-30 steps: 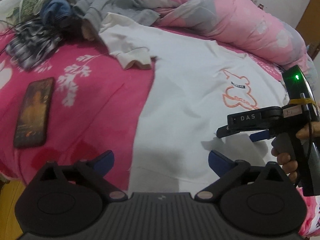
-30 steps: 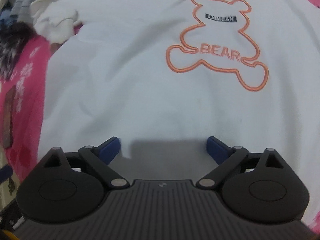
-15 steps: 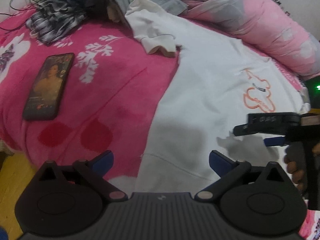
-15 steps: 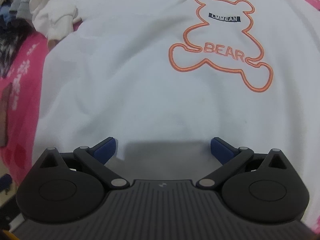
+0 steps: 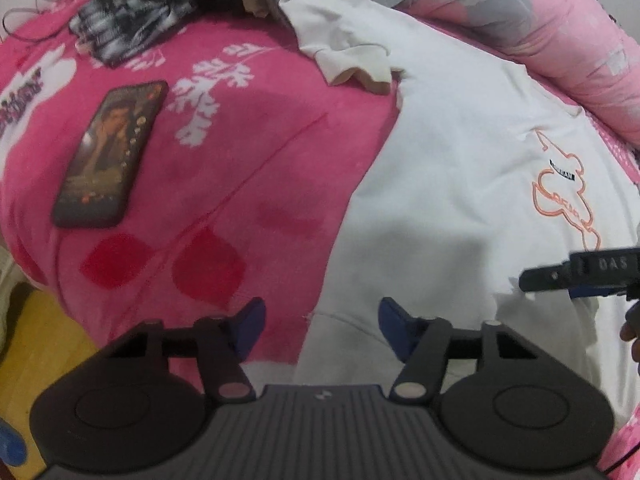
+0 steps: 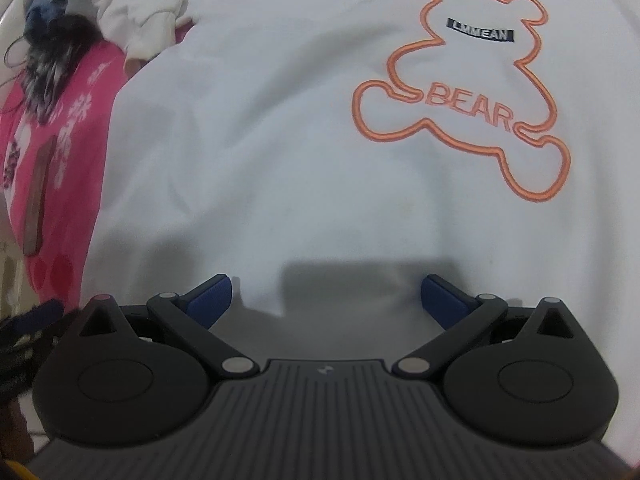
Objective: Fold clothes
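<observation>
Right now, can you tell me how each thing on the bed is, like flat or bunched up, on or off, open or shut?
White sweatshirt: spread flat, bear print up, not folded yet.
Its sleeve: bunched up by the clothes pile.
Phone: lying flat on the pink blanket, screen lit.
Clothes pile: crumpled, unfolded.
Left gripper: jaws have just been closing, hem corner between them, not pinched yet.
Right gripper: open over the sweatshirt, holding nothing.

My left wrist view looks steeply down, close over the bed's pink blanket [image 5: 248, 152]; right wrist view – closer, steeper. Both share the white sweatshirt [image 5: 460, 168] [image 6: 280, 140] – bear print included.
</observation>
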The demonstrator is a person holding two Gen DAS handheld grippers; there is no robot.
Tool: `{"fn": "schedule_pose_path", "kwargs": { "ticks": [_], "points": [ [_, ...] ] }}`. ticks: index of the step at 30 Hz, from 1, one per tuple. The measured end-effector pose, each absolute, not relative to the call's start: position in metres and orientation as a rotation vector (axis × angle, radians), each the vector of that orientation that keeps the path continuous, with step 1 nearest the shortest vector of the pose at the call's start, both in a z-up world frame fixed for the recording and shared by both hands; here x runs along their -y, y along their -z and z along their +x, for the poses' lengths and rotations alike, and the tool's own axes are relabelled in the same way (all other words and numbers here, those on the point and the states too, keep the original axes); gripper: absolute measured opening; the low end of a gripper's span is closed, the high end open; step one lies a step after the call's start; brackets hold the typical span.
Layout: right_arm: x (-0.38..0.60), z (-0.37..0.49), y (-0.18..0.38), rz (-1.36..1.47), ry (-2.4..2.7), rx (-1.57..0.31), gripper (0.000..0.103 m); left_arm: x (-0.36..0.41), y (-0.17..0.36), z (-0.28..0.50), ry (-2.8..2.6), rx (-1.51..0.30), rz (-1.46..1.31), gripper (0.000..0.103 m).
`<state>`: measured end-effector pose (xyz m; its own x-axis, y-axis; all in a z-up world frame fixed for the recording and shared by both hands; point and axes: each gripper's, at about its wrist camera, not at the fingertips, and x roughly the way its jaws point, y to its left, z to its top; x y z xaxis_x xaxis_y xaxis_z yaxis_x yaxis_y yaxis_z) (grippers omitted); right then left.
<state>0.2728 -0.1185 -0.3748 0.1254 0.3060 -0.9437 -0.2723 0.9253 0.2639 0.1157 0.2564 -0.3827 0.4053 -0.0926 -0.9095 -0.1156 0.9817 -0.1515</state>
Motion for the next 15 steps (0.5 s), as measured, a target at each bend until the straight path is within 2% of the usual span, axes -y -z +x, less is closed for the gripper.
{"fn": "schedule_pose_path", "kwargs": {
  "ticks": [6,12,15],
  "points": [
    [0.117,0.296,0.354,0.061,-0.416,-1.424,0.1,-0.268,0.39,0.12,0.077,-1.198,-0.276,0.052],
    [0.083,0.325,0.307,-0.019,-0.521,-1.212,0.098,-0.276,0.4,0.124,0.176,-1.233,-0.29,0.043],
    [0.05,0.342,0.299,-0.085,-0.589,-1.143,0.091,-0.285,0.403,0.124,0.211,-1.237,-0.321,0.042]
  ]
}}
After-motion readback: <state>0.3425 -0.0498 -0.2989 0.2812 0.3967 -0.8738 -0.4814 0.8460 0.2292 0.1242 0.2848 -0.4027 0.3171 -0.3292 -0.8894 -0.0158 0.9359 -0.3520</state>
